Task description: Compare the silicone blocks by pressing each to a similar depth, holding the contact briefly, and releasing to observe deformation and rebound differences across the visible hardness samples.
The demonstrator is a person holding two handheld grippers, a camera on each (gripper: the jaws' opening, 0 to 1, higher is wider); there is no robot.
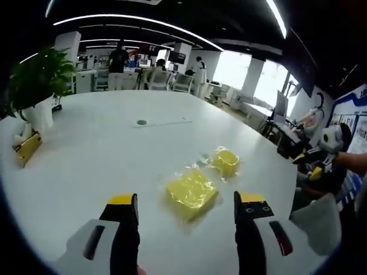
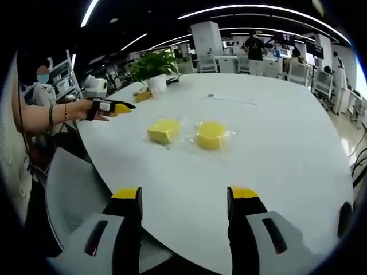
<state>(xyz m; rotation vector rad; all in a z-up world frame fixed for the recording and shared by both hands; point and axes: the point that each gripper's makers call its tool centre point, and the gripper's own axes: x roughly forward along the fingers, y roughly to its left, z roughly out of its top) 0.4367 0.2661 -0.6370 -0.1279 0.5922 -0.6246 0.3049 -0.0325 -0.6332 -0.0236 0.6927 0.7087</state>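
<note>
Two wrapped yellow blocks (image 2: 163, 131) (image 2: 211, 134)

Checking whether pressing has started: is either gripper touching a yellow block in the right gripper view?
No. The right gripper hangs open short of the square block and round block.
</note>
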